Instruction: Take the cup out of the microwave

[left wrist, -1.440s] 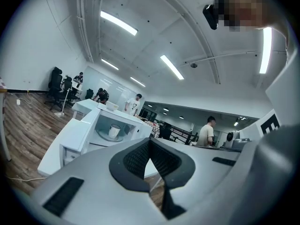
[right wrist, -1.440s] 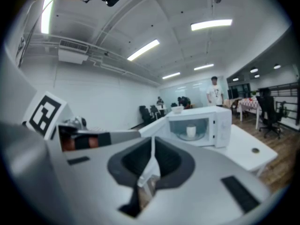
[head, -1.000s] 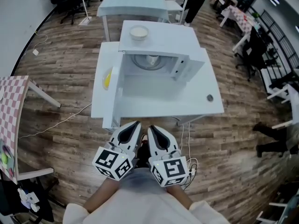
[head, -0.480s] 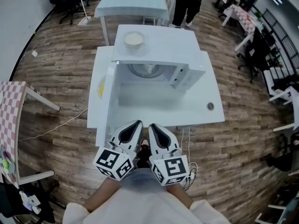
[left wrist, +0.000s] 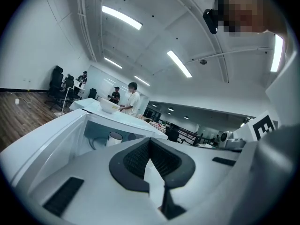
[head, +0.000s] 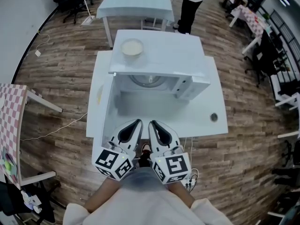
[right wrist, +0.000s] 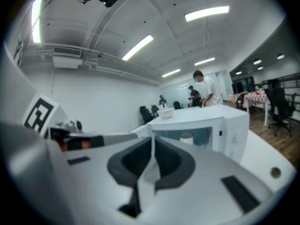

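Wood-plank floor (head: 61, 78) surrounds a white table (head: 206, 125) carrying the open microwave (head: 187, 55), with a bowl (head: 131, 47) on its roof. My left gripper (head: 136, 123) and right gripper (head: 152, 123) hover side by side at the table's near edge, both with jaws closed on nothing. The cup (head: 150, 80) stands inside the microwave, well ahead of both.

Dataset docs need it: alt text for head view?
An open microwave on a white table, a cup inside and a bowl on top. The left gripper and right gripper, shut and empty, point at it.
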### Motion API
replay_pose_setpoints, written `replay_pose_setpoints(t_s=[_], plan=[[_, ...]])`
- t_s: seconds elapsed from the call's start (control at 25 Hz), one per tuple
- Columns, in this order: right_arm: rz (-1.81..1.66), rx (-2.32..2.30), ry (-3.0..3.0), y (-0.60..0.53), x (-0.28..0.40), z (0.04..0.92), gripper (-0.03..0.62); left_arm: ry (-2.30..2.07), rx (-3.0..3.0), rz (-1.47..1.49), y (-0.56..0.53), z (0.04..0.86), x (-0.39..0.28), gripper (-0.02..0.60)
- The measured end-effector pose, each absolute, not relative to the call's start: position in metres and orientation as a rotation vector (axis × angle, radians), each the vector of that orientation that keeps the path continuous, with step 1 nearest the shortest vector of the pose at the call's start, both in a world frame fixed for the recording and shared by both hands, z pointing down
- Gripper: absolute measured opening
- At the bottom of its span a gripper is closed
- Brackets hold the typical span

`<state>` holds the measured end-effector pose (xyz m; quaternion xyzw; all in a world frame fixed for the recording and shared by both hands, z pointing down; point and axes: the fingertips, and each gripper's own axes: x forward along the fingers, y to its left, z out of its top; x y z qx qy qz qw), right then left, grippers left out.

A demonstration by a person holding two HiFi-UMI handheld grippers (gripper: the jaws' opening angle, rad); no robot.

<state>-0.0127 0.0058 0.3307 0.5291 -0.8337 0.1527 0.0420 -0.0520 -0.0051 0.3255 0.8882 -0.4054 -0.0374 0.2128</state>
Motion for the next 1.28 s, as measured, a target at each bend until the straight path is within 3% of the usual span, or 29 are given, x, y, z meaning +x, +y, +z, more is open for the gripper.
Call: replay_pose_setpoints(t_s=[0.64,1.28], plan=[[0.384,1.591,-2.634,-0.053,0.014,0.323,0.023,-1.256,2.485,-0.111,-0.059,0.32,-0.033,0.015],[0.377,1.68,-2.465,-0.114,0.012,0.383,0.028,-1.358,2.428,-0.088,-0.085,0.34,-0.05,0.015]])
